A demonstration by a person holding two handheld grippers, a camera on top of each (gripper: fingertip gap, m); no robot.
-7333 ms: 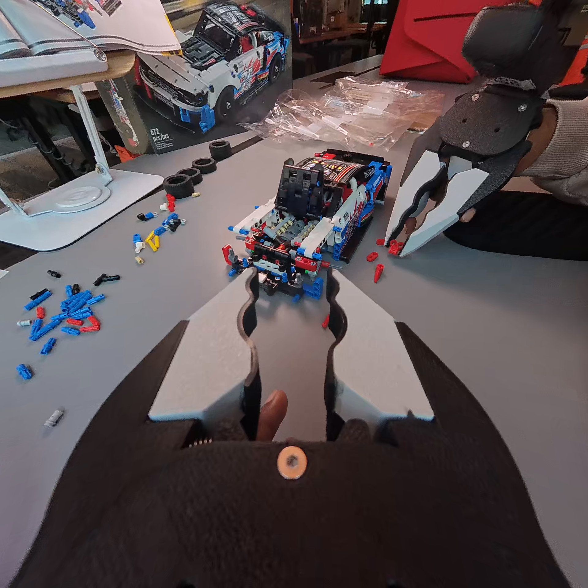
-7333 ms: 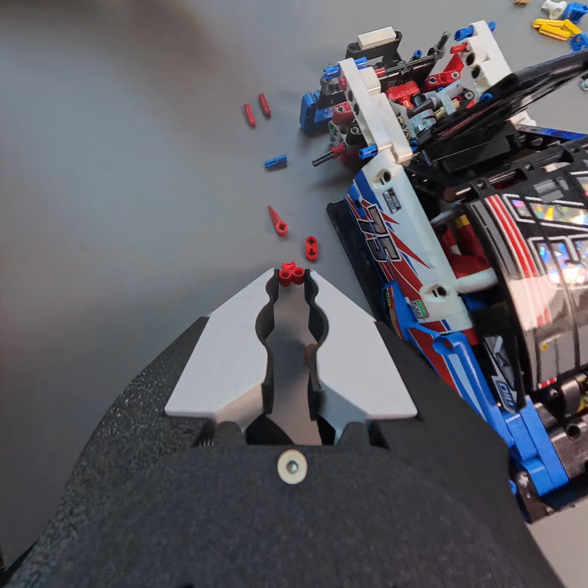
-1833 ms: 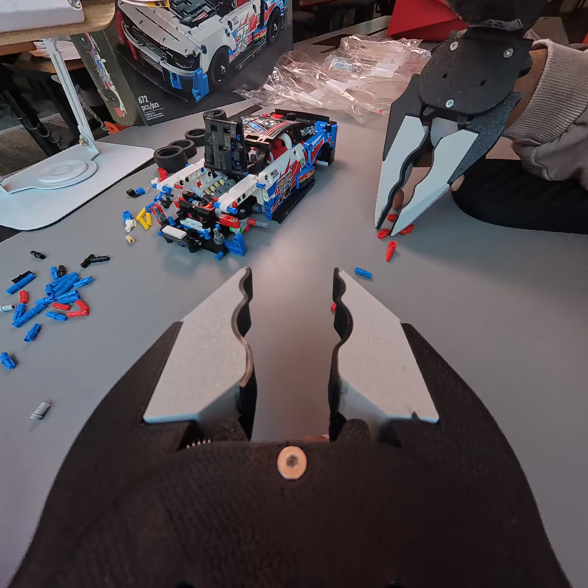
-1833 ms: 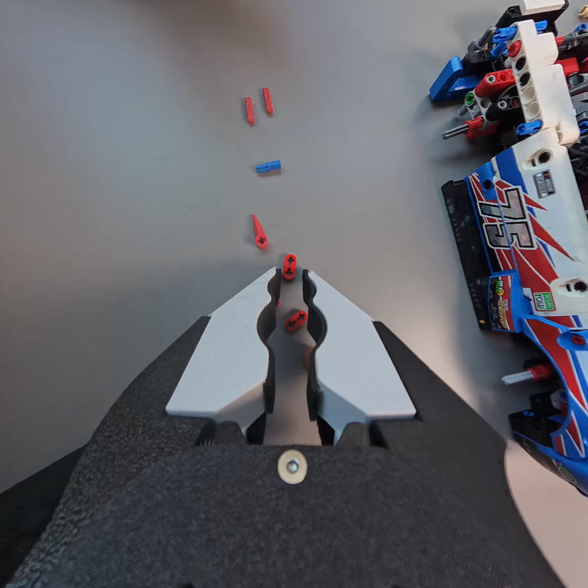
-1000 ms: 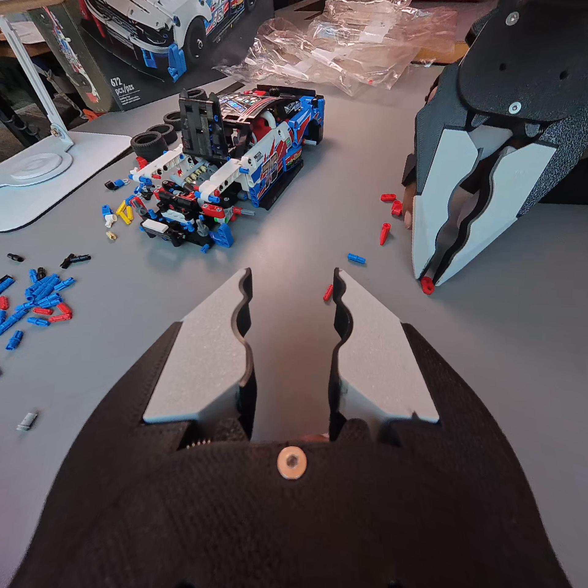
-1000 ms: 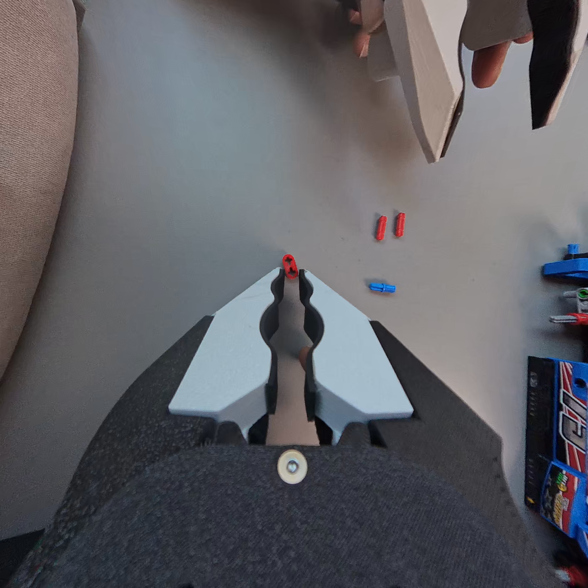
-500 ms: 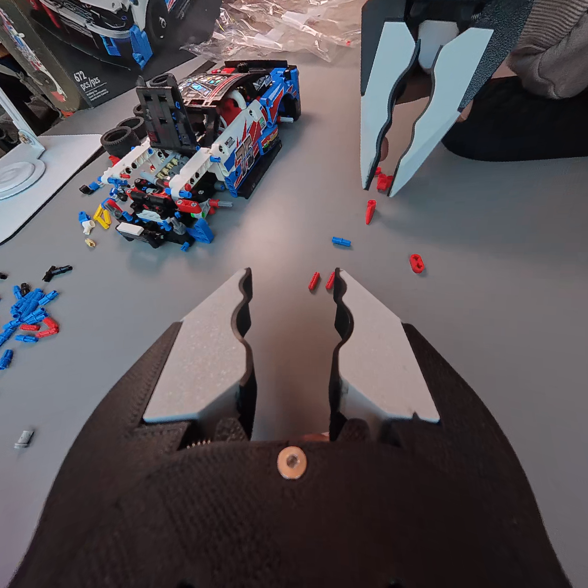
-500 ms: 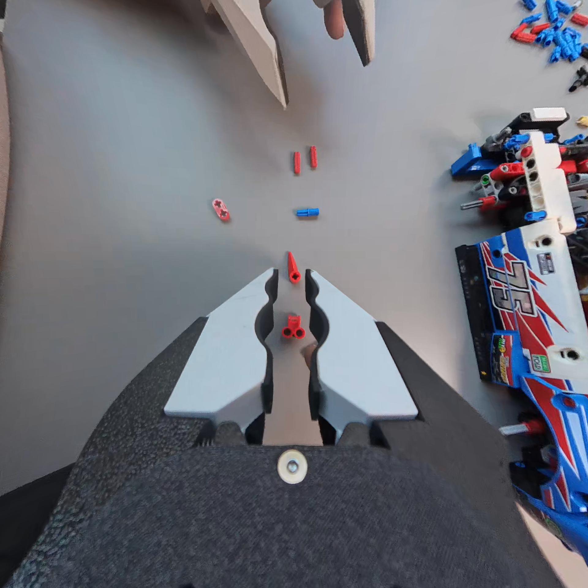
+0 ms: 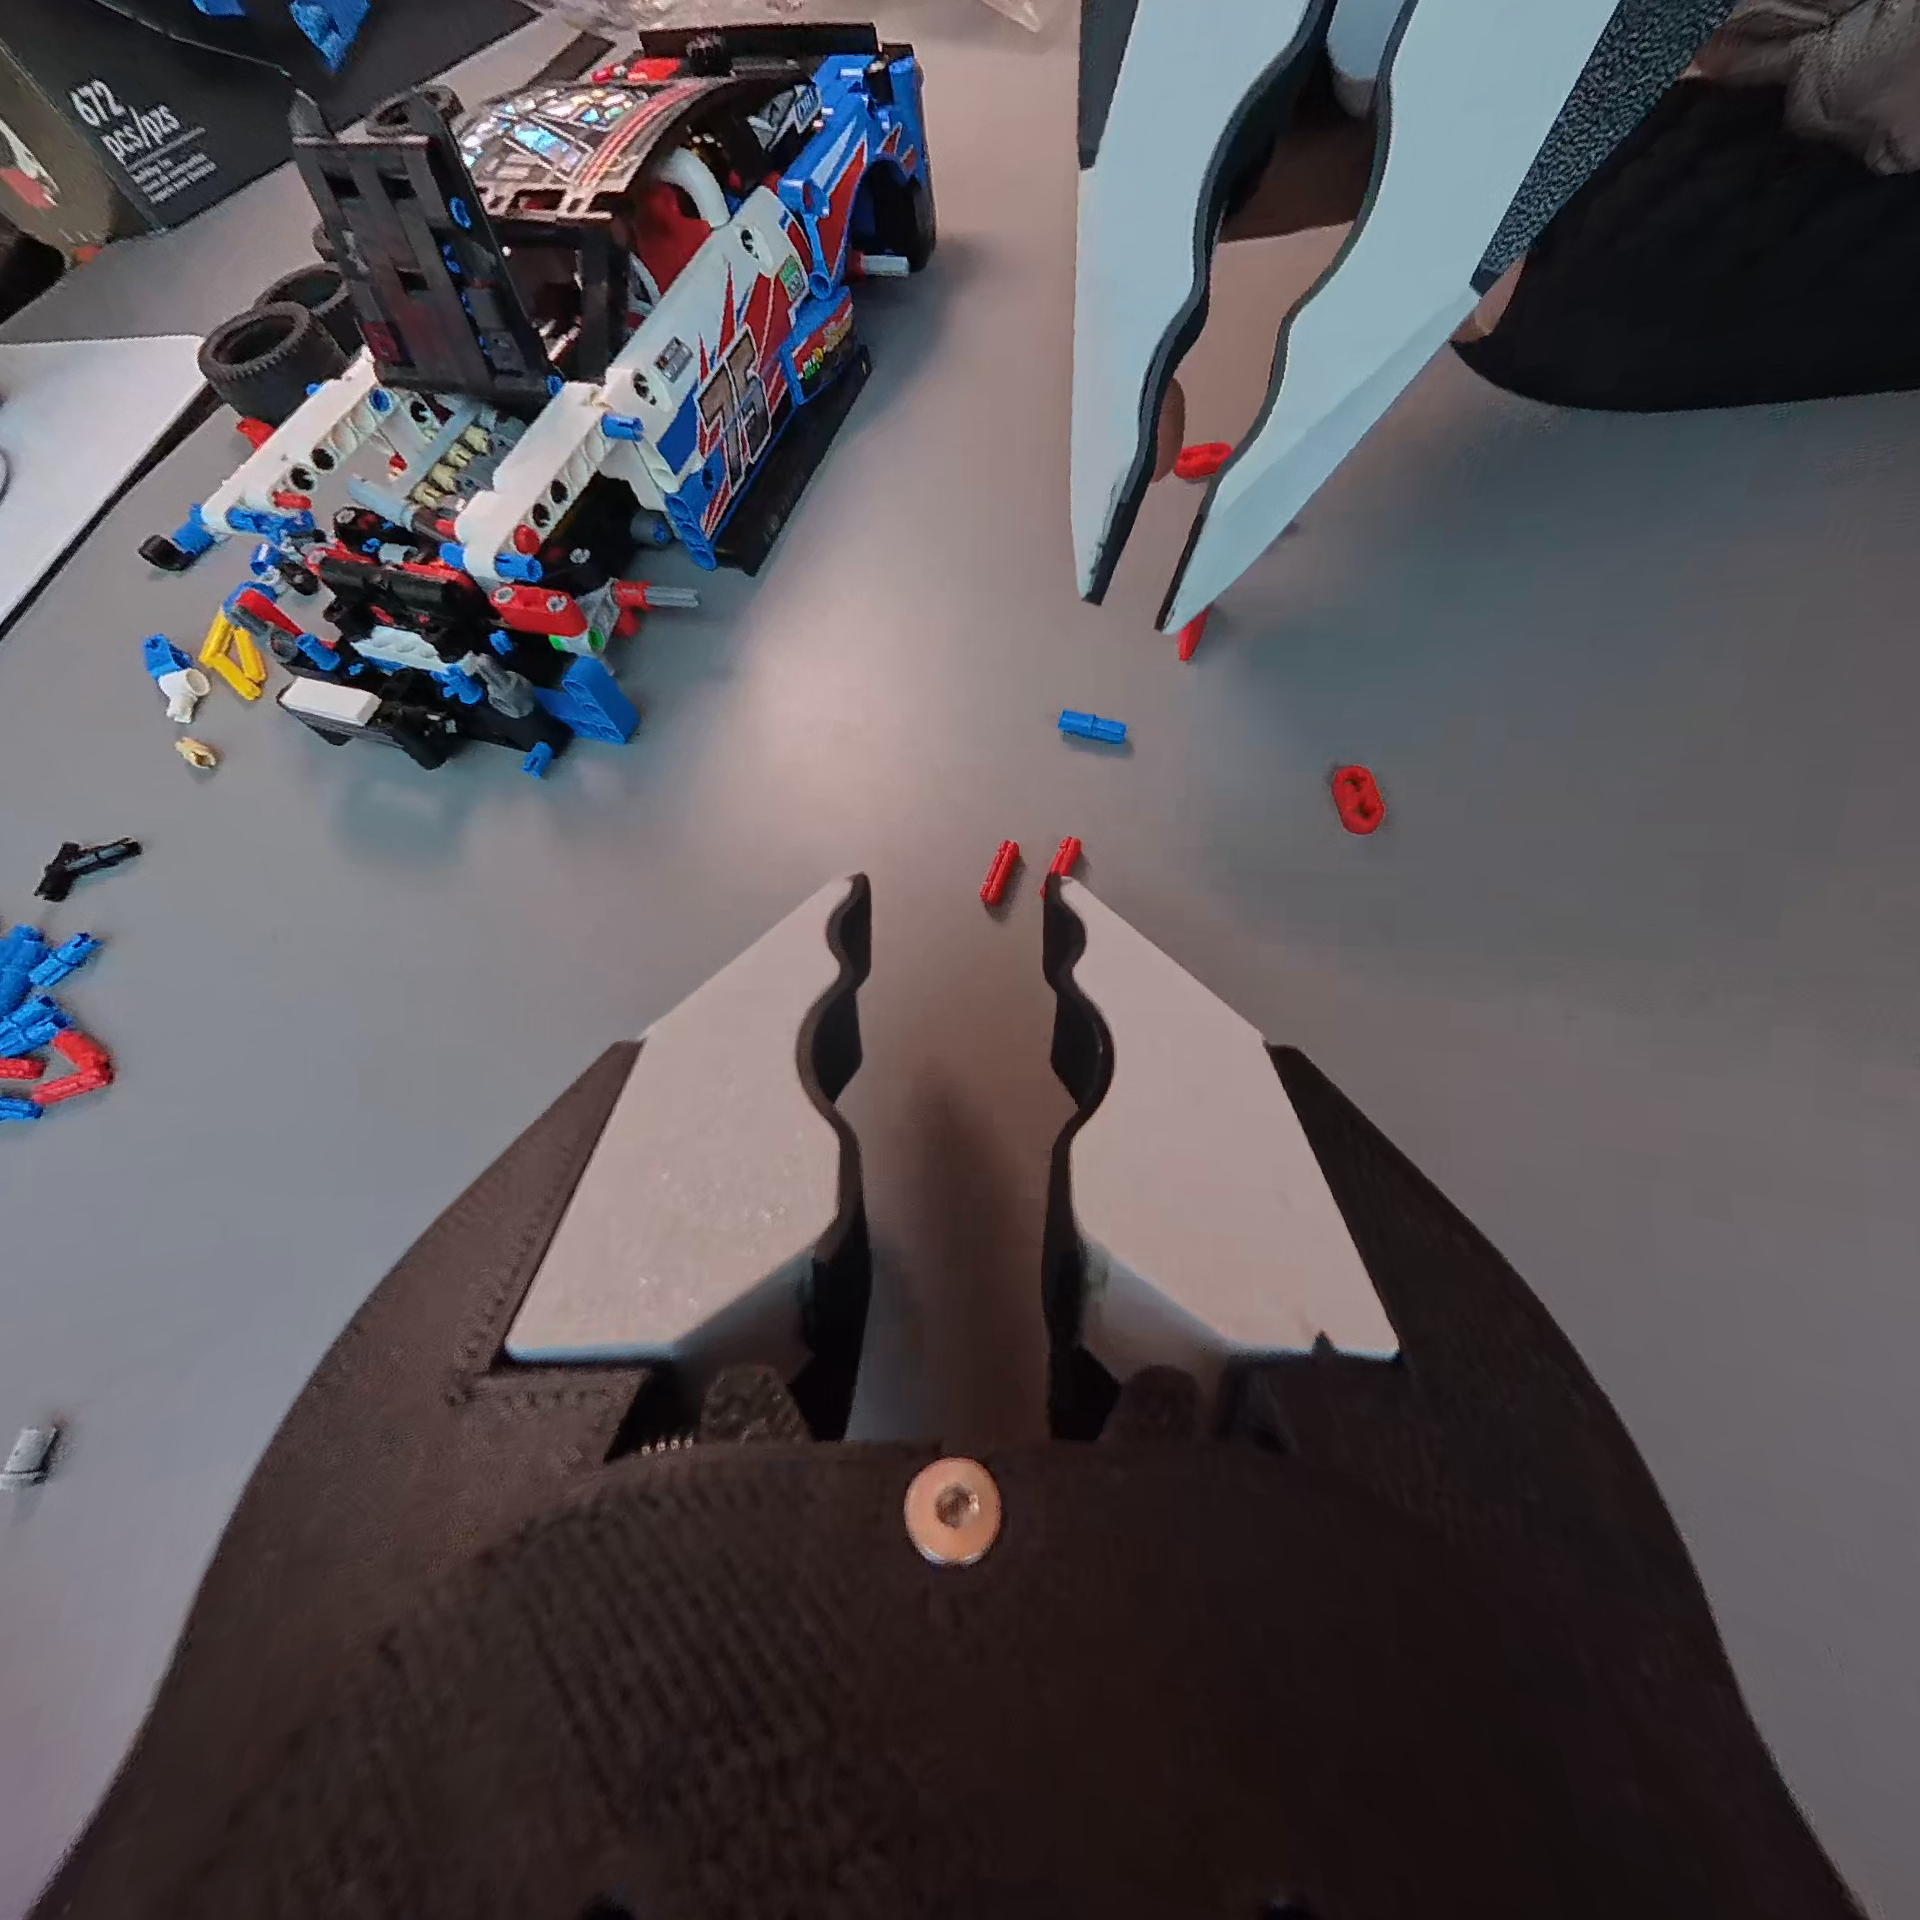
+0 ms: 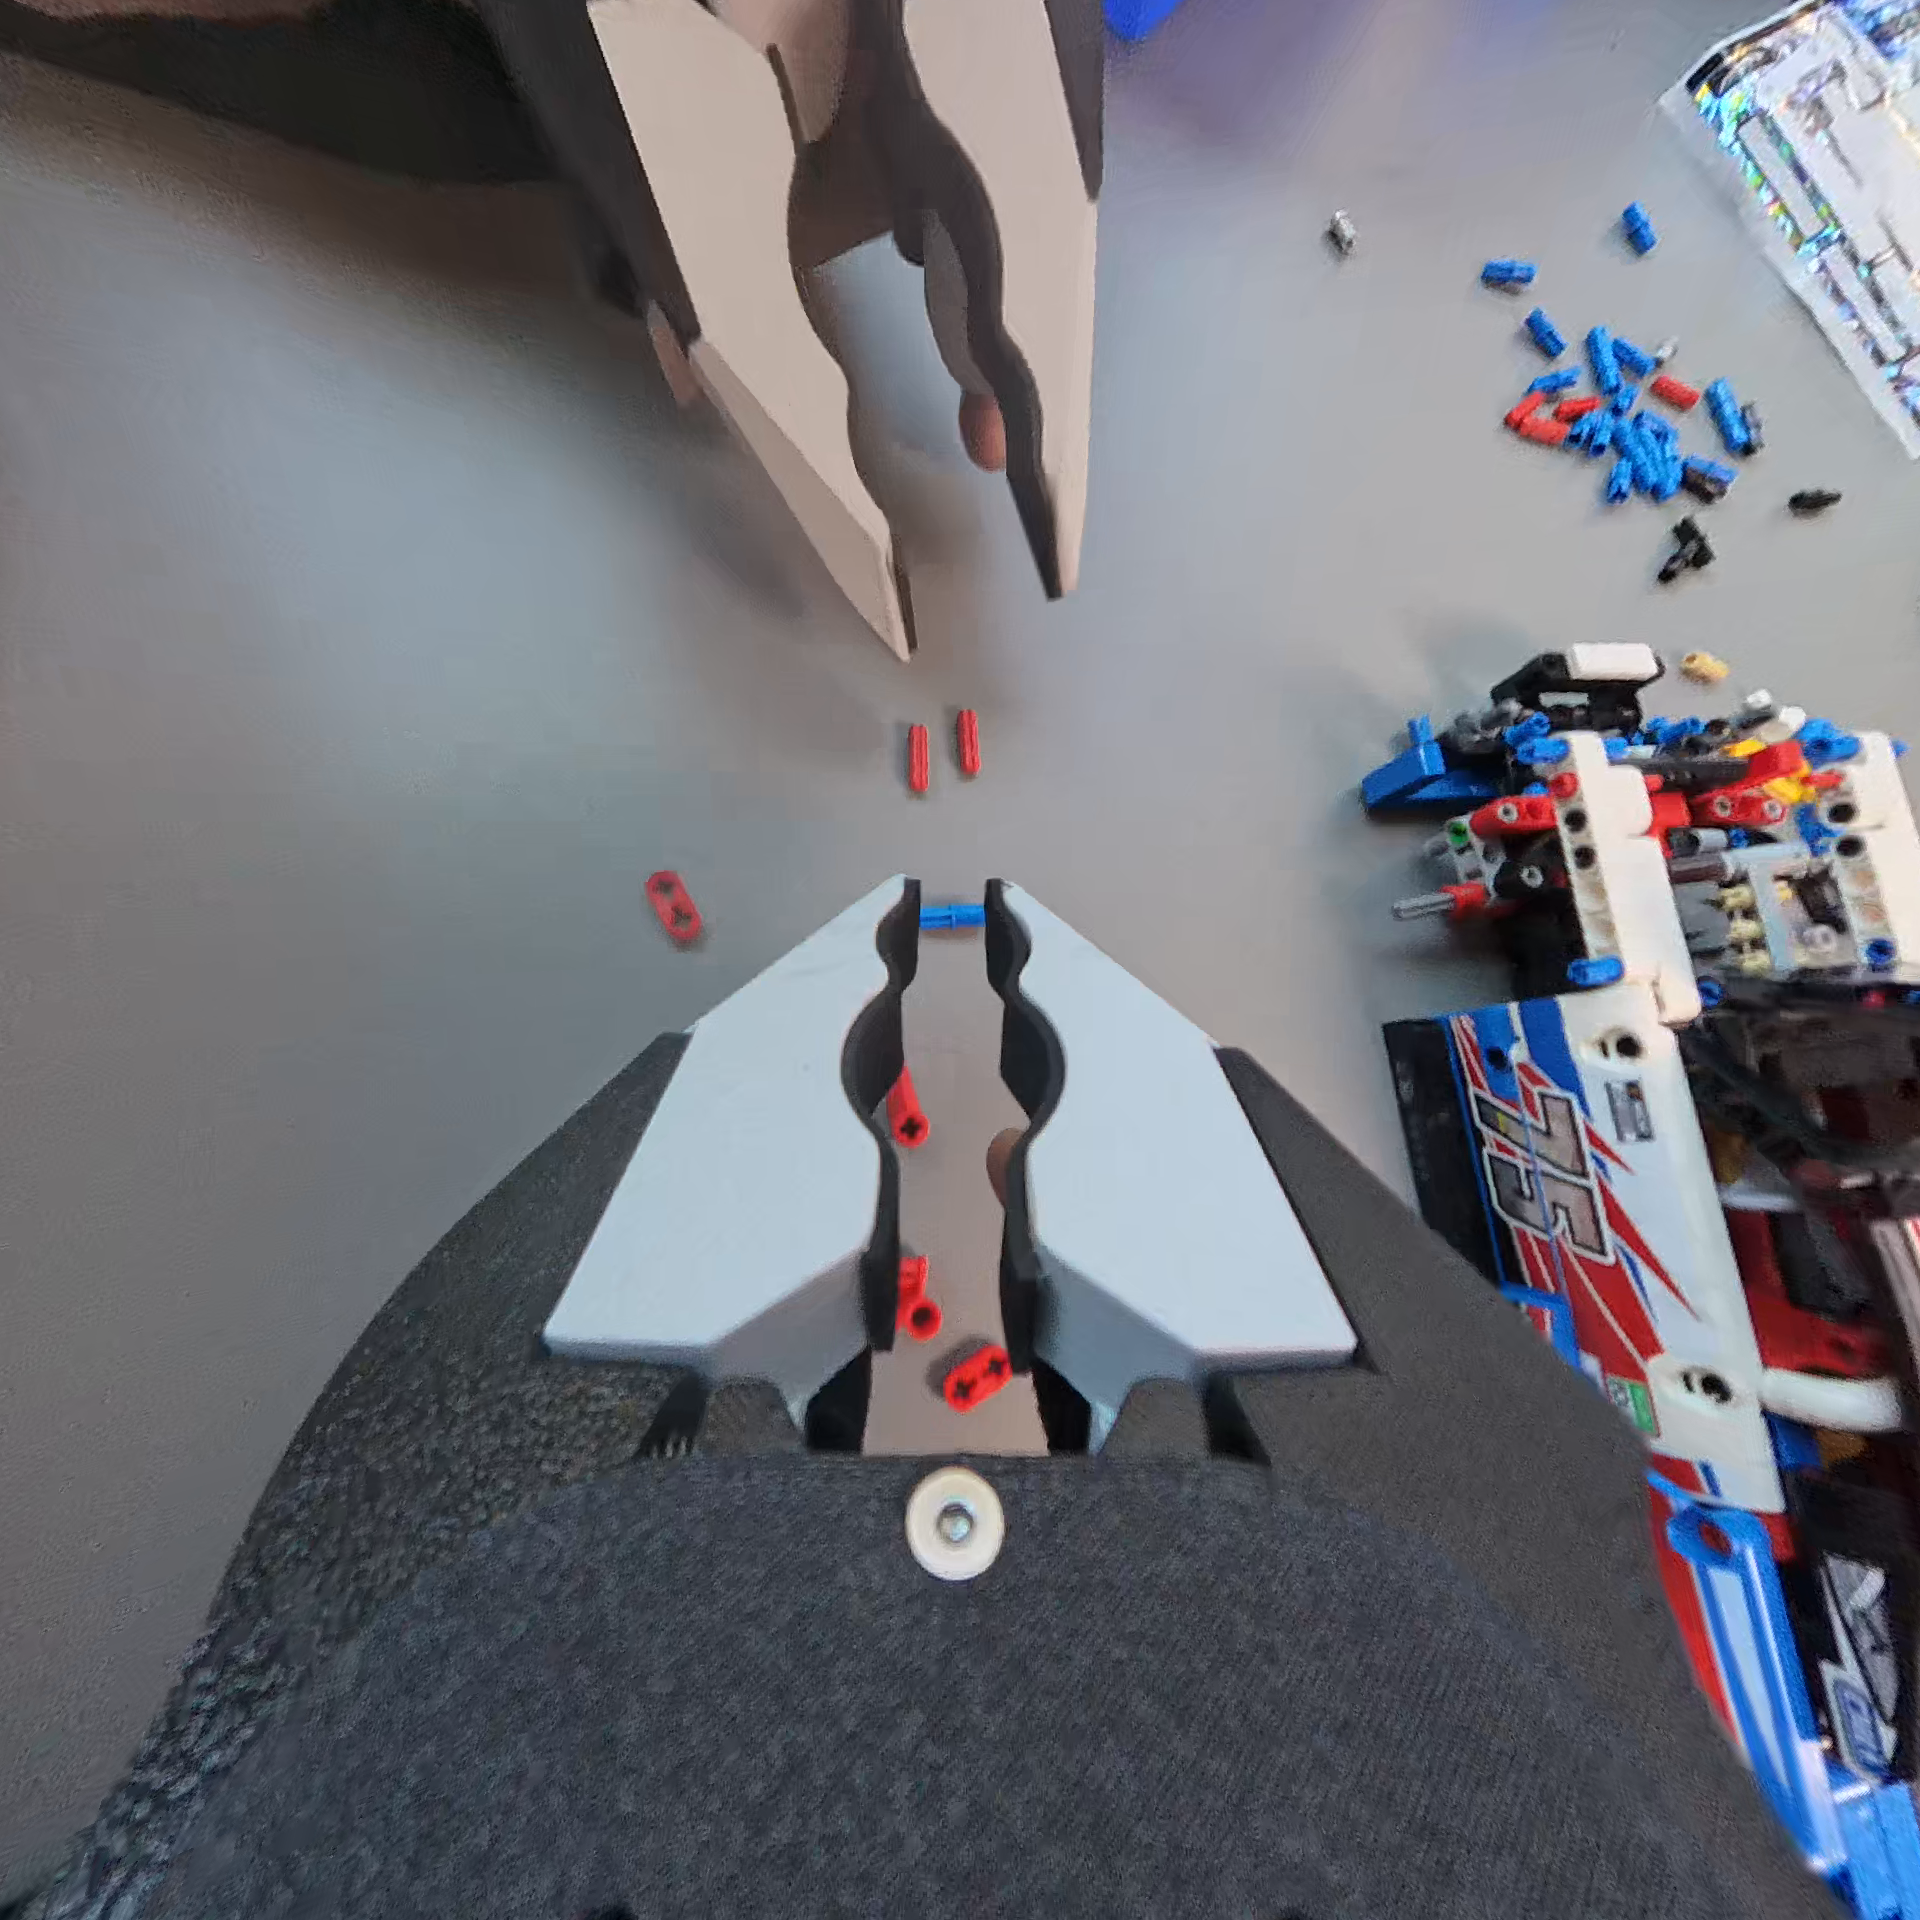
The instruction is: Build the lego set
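Observation:
The partly built blue, white and red lego car (image 9: 665,416) stands on the grey table (image 9: 1558,1039), also in the right wrist view (image 10: 1621,1101). My left gripper (image 9: 951,888) is open and empty, with its tips just short of two red pins (image 9: 1000,873). My right gripper (image 10: 948,888) is narrowly open and holds nothing. A blue pin (image 10: 951,914) lies on the table between its tips. A red pointed piece (image 10: 906,1112) and two red connectors (image 10: 977,1377) lie under its fingers. A red two-hole link (image 9: 1356,798) lies apart to the right. The two grippers face each other (image 9: 1132,608) (image 10: 977,618).
Black tyres (image 9: 270,348) and the set's box (image 9: 125,135) are behind the car. A pile of blue and red pins (image 10: 1631,426) lies left of the car, with loose yellow and blue parts (image 9: 223,655) at its front. A shiny sheet (image 10: 1829,156) lies beyond. The gap from one gripper's tips to the other's is roughly 6 centimetres.
My right gripper has moved forward over the red pieces to the blue pin, closer to my left gripper. The red link it dropped earlier still lies apart. My left gripper has edged forward, still open.

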